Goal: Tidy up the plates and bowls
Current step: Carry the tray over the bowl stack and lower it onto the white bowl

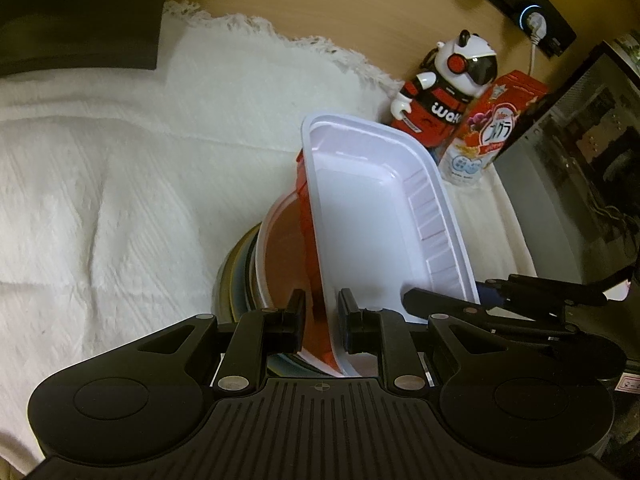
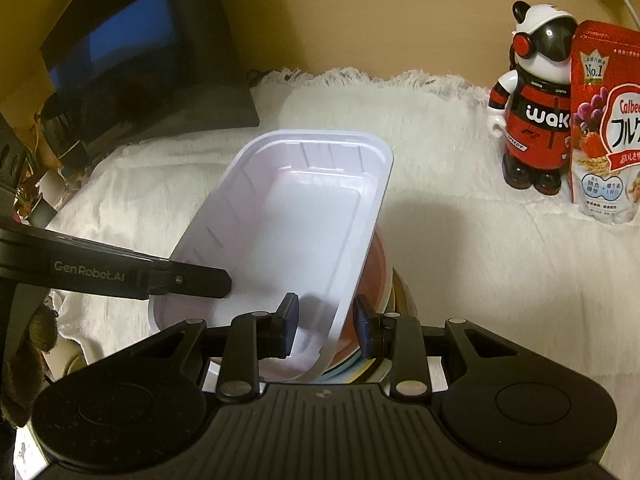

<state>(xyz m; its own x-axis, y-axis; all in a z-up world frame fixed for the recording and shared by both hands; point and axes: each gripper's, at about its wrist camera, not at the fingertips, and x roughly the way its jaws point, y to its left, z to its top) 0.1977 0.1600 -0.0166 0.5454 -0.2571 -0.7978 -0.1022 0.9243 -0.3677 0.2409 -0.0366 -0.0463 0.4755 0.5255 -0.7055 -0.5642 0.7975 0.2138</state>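
While tilted on stacked bowls (image 2: 384, 280), white tray (image 2: 304, 216) rim between both narrowly parted grippers, left gripper (image 1: 321, 320), right gripper (image 2: 325, 328).

Panda figure (image 2: 532, 108) reads "wak"; cereal bag (image 2: 608, 120) "No.1"; left gripper (image 2: 184, 280) "GenRobot.AI".
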